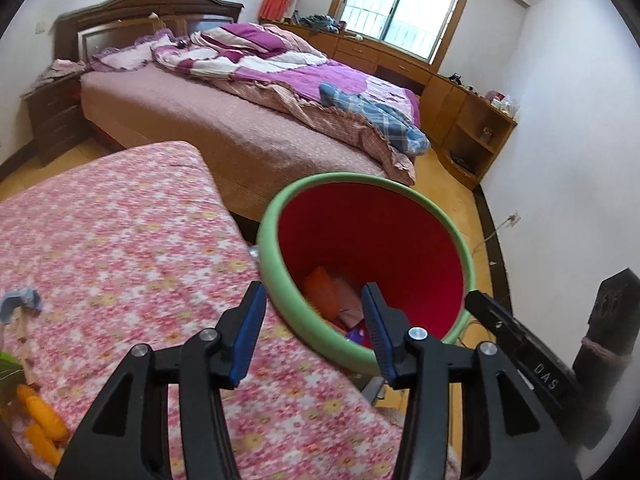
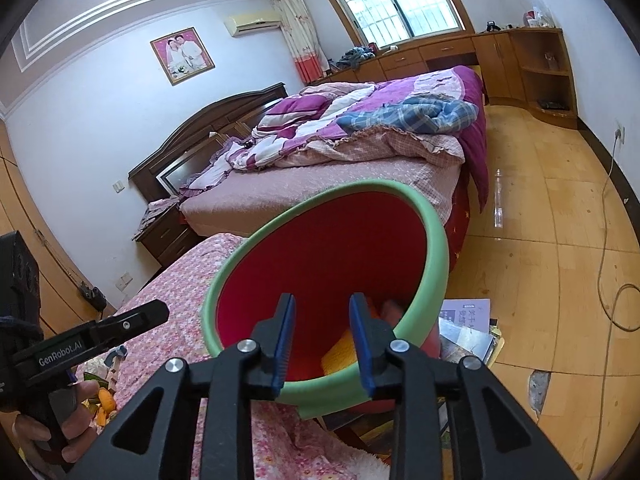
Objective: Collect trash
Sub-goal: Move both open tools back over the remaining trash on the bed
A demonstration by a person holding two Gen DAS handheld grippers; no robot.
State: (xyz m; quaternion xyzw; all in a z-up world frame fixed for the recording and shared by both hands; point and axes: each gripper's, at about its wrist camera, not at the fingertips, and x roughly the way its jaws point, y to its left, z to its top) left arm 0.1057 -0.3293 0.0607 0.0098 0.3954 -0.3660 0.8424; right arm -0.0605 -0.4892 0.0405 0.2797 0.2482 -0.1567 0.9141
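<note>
Both tongs are held released and empty: the left gripper (image 1: 316,330) straddles the bin (image 1: 276,268) rim, the right gripper (image 2: 322,338) hangs over its mouth. A drop seems just done. Trash (image 1: 328,296) lies at the bin's bottom, beyond the tips. Next, more scraps (image 1: 38,416) must be fetched from the floral cloth (image 1: 120,220).

The left gripper (image 1: 316,336) has black plastic arms with round silver screws and blue ribbed pads. The right gripper (image 2: 322,344) looks the same. White letters on one black side read "GenRobot.AI". A hand (image 2: 74,420) wraps a black handle.
</note>
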